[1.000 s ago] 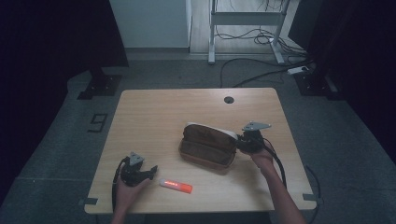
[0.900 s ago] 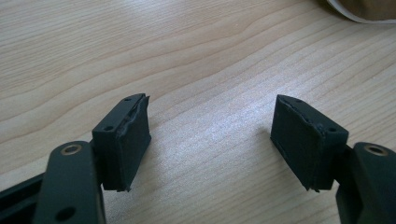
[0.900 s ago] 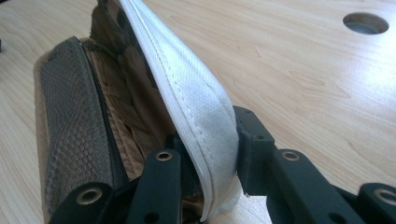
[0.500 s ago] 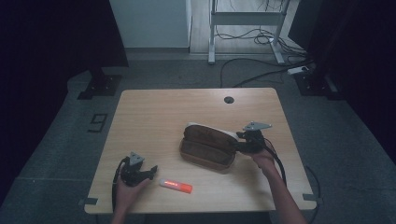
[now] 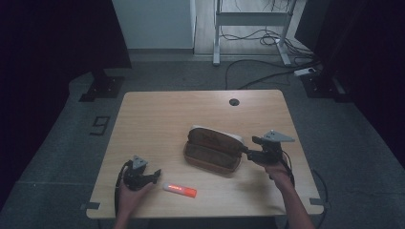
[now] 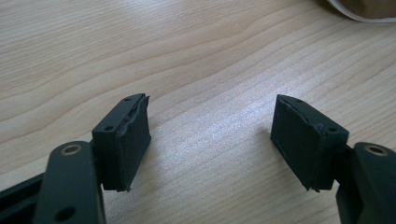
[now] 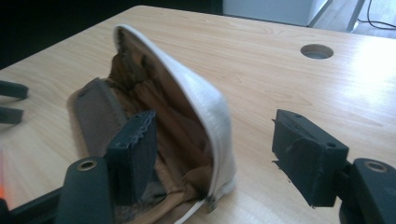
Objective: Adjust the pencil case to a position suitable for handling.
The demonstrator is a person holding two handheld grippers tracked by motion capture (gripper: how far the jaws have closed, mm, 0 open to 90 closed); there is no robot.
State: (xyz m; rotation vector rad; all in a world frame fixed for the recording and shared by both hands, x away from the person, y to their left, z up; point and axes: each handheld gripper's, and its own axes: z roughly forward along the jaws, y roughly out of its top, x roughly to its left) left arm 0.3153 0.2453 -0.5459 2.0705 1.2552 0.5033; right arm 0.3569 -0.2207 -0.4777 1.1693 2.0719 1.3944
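On the pale wooden table [image 5: 157, 114], we see an open brown fabric pouch with a white zipper edge [image 5: 212, 150] lying a little right of centre, its mouth gaping upward. The right gripper [image 5: 248, 153], held in the person's right hand [image 5: 276, 169], sits at the pouch's right end; in the right gripper view its jaws stand wide apart, one pad just inside the tan lining, the other out over bare wood, with the white rim between them. Near the front edge, we find the left gripper [image 5: 155, 174] resting low in the left hand [image 5: 130, 188], its jaws likewise spread over empty tabletop. Just beside its tips lies a small white tube with an orange-red end [image 5: 179, 190]. A round dark cable hole [image 5: 233, 101] marks the table's far side. Grey flooring and loose black cables [image 5: 258, 43] lie beyond.
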